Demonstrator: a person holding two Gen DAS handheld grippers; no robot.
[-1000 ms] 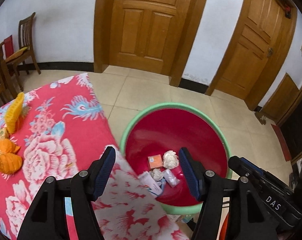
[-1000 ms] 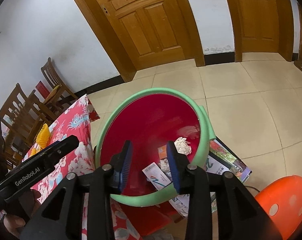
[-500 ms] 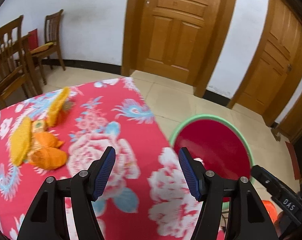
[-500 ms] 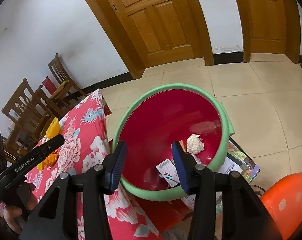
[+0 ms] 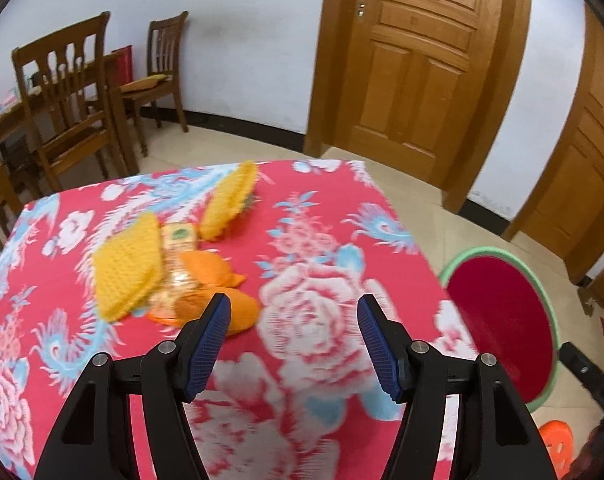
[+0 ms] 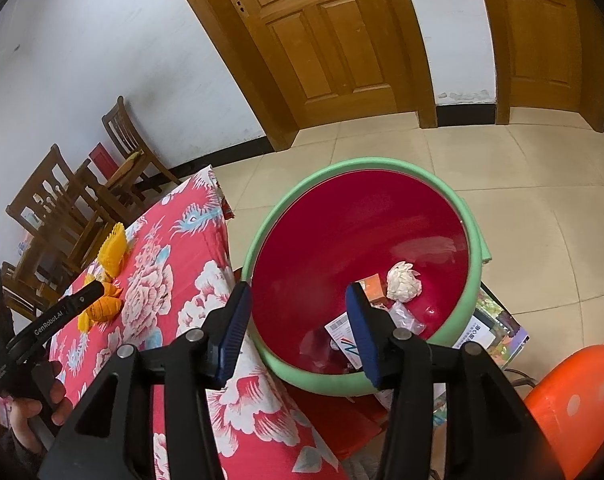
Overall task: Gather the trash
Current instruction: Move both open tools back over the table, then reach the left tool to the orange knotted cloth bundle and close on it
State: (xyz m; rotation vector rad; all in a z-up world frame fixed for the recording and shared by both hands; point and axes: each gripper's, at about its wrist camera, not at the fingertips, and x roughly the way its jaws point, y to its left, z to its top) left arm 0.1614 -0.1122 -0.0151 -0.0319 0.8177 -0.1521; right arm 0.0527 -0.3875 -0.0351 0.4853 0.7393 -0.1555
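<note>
Trash on the table: a cluster of orange peels (image 5: 217, 280) and yellow honeycomb-textured pieces (image 5: 127, 266), with a small printed packet (image 5: 177, 238) among them, lying toward the far left part of the red floral tablecloth (image 5: 314, 300). Collected trash: a crumpled white tissue (image 6: 402, 282), a small orange box (image 6: 372, 286), a clear plastic wrapper (image 6: 406, 316) and a printed card (image 6: 342, 330), all in the bottom of the red basin with green rim (image 6: 366, 236), which stands on the floor just beside the table's edge. Left gripper (image 5: 293, 330): above the cloth, jaws wide apart, nothing between them, the peels just beyond its left finger. Right gripper (image 6: 297, 320): above the basin's near rim, jaws apart and just opened further, nothing held. Surroundings: orange stool (image 6: 574, 408), wooden chairs (image 5: 65, 100), wooden doors (image 5: 418, 64), tiled floor (image 6: 534, 208).
</note>
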